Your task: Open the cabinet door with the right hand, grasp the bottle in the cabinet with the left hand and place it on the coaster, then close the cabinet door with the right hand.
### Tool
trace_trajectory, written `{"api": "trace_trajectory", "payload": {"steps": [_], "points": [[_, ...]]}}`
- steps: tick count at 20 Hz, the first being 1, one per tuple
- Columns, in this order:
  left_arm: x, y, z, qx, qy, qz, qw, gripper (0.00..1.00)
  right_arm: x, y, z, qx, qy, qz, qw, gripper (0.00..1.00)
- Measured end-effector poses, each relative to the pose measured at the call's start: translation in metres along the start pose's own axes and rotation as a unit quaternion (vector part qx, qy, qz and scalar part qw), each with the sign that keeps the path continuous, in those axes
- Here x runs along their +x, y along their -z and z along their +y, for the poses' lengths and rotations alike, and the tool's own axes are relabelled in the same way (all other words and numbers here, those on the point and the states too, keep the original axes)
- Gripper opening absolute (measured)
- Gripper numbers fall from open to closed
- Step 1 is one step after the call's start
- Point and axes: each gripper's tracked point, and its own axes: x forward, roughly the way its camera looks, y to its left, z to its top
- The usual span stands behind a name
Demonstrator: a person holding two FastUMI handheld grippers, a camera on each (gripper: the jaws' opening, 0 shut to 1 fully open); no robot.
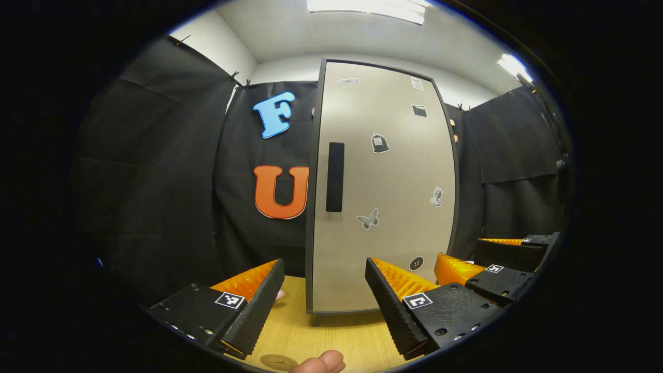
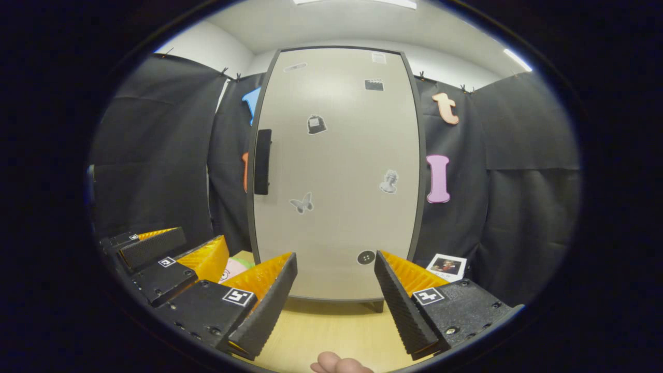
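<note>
1. The right gripper (image 2: 335, 287) hangs with its jaws spread wide, holding nothing — it faces the cabinet door (image 2: 336, 171) squarely, apart from it.
2. The left gripper (image 1: 325, 290) is likewise spread and empty, just beside the right one.
3. The handle (image 2: 262, 161) is an upright bar on the door's left edge, up and left of the right gripper.
4. The door is closed, so the bottle is hidden; a coaster (image 1: 278, 362) lies on the table (image 1: 331, 336).

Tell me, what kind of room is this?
Probably a small staged recording booth, not a real kitchen: black cloth walls, a lone cabinet with its door shut standing on a wooden table, and two hand-held grippers, left and right, both open.
</note>
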Motion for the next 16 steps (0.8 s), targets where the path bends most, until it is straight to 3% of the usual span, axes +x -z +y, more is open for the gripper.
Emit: {"api": "trace_trajectory", "payload": {"steps": [9, 16], "points": [[-0.001, 0.009, -0.004, -0.002, 0.014, 0.012, 1.000, 0.95, -0.002, 0.002, -0.004, -0.007, 0.007, 0.007, 1.000, 0.97], [-0.005, 0.029, 0.028, -0.019, -0.020, 0.040, 0.999, 0.95, 0.021, -0.001, -0.019, 0.006, 0.017, 0.012, 1.000, 0.97]]}}
